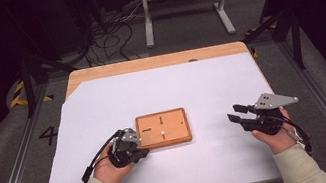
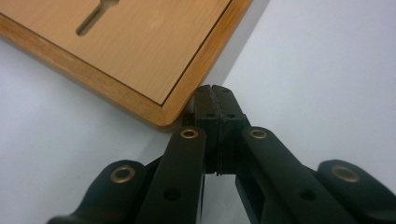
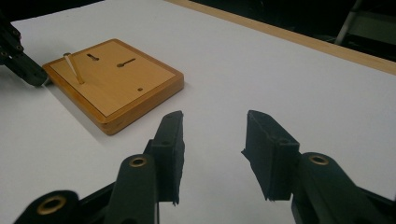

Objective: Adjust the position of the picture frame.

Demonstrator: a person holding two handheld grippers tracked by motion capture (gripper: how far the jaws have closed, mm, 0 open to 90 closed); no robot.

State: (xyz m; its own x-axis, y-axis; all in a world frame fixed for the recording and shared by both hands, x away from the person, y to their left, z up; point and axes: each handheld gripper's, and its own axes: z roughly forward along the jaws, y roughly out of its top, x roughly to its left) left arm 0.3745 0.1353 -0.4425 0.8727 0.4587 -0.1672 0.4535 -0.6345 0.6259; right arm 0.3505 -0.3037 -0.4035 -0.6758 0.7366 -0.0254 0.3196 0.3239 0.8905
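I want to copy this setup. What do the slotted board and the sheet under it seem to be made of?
The slotted board looks like wood: warm orange-brown, faint grain, a darker raised frame with a smooth, perhaps varnished sheen. The sheet looks like matte white paper or thin card, flat and glare-free, though plastic can't be ruled out.

A lab or test bay, probably. The worktop point(image 1: 156, 62) carries a white sheet point(image 1: 190, 86) between floor rails point(image 1: 12, 169), with hazard tape point(image 1: 17, 94) and loose cables point(image 1: 111, 37). The dark background is hard to read

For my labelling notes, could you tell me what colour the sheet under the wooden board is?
White; the sheet shows best in the high view.
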